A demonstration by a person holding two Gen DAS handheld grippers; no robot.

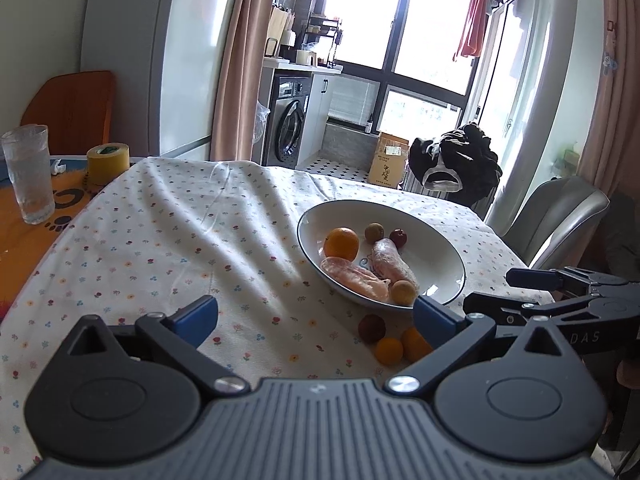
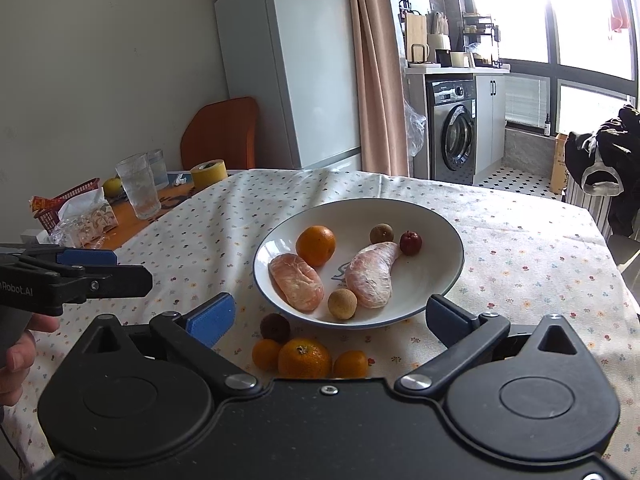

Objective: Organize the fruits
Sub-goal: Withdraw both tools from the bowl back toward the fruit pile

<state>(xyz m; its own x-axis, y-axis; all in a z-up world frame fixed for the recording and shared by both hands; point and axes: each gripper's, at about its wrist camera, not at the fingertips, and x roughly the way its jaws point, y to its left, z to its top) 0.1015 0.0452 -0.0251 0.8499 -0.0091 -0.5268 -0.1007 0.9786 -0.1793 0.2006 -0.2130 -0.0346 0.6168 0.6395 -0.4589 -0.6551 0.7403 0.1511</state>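
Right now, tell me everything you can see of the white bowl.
The white bowl is wide, shallow, glossy like ceramic, with a thin dark rim and a faint blue mark inside. It sits upright on the floral tablecloth. Inside lie an orange, two peeled pomelo segments, two tan longans and a small red fruit. No gripper touches it.

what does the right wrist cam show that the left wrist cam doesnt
Only the right wrist view shows the red basket and yellow fruit at the table's far left, a second glass, a hand, and the large mandarin in front of the bowl. Only the left wrist view shows the cardboard box and the hanging red cloth. Both show the white bowl holding an orange and two peeled pomelo segments, the tape roll, and both grippers open, left gripper, right gripper.
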